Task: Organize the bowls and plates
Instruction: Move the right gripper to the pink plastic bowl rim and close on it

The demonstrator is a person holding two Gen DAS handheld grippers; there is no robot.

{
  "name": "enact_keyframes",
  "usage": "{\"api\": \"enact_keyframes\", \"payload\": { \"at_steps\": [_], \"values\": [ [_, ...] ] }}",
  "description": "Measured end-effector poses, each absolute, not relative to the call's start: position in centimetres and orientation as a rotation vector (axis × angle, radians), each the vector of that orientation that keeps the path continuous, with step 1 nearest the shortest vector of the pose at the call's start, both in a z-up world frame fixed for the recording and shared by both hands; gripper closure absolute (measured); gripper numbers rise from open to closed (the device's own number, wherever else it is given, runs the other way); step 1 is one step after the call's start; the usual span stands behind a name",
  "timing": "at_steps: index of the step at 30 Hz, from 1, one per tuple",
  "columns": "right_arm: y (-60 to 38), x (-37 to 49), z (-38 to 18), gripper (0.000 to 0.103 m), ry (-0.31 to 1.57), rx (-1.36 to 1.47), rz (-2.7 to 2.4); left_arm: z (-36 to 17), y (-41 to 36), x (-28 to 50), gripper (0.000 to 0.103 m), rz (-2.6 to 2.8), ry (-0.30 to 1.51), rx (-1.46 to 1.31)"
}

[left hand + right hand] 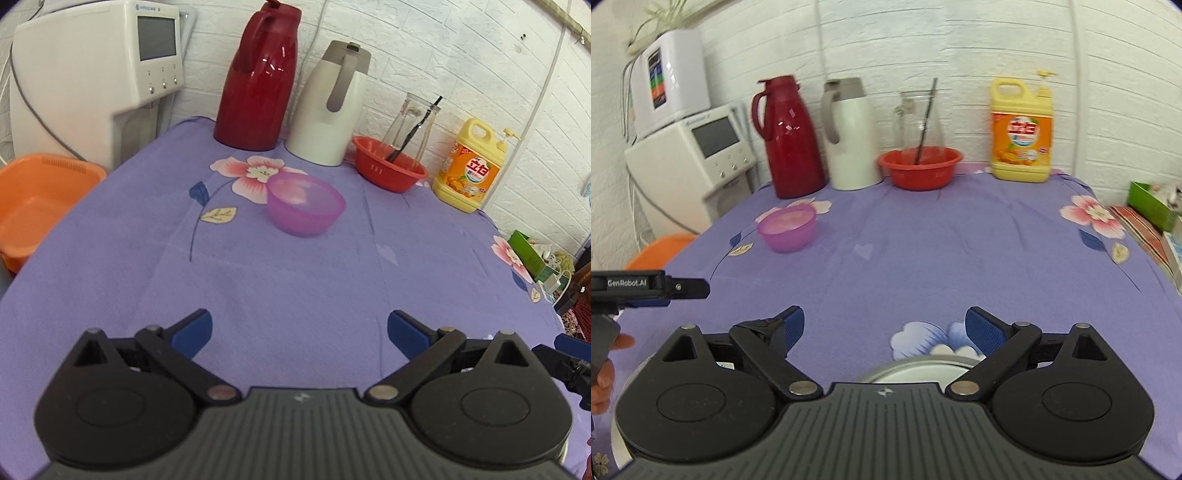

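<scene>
A translucent purple bowl stands upright on the purple flowered tablecloth, well ahead of my left gripper, which is open and empty. The bowl also shows in the right wrist view, far to the left. My right gripper is open and empty, above the cloth. A metal plate or bowl rim lies just beneath it, mostly hidden by the gripper body. The left gripper shows at the left edge of the right wrist view.
Along the back wall stand a red thermos, a white thermos, a red basin with a glass carafe and a yellow detergent bottle. An orange tub and white appliance are left.
</scene>
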State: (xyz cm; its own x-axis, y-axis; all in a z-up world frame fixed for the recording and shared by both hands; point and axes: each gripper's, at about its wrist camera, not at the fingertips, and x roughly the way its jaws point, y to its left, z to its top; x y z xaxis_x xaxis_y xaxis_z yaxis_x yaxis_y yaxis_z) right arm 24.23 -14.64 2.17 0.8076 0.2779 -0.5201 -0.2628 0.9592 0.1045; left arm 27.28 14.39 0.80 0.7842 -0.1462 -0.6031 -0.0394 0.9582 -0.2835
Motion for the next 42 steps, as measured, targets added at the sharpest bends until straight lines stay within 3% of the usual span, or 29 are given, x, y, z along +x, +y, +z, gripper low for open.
{"api": "enact_keyframes", "payload": {
  "at_steps": [12,20,38,42],
  "values": [
    [-7.7,35.2,5.3,0.000,0.615,-0.074,0.451,4.4,19.8,38.1,0.003,0.033,0.625,-0.405],
    [-3.4,42.9,3.0,0.000,0.706,-0.073,0.442,2.0,19.5,45.2,0.003,0.050,0.731,-0.342],
    [-0.1,48.7,-1.7,0.000,0.785,-0.080,0.402,-1.7,19.9,47.1,0.004,-0.005,0.718,-0.379],
    [0.4,48.9,-1.8,0.000,0.784,-0.091,0.403,-2.5,19.4,47.6,0.009,-0.036,0.720,-0.393]
  ]
}}
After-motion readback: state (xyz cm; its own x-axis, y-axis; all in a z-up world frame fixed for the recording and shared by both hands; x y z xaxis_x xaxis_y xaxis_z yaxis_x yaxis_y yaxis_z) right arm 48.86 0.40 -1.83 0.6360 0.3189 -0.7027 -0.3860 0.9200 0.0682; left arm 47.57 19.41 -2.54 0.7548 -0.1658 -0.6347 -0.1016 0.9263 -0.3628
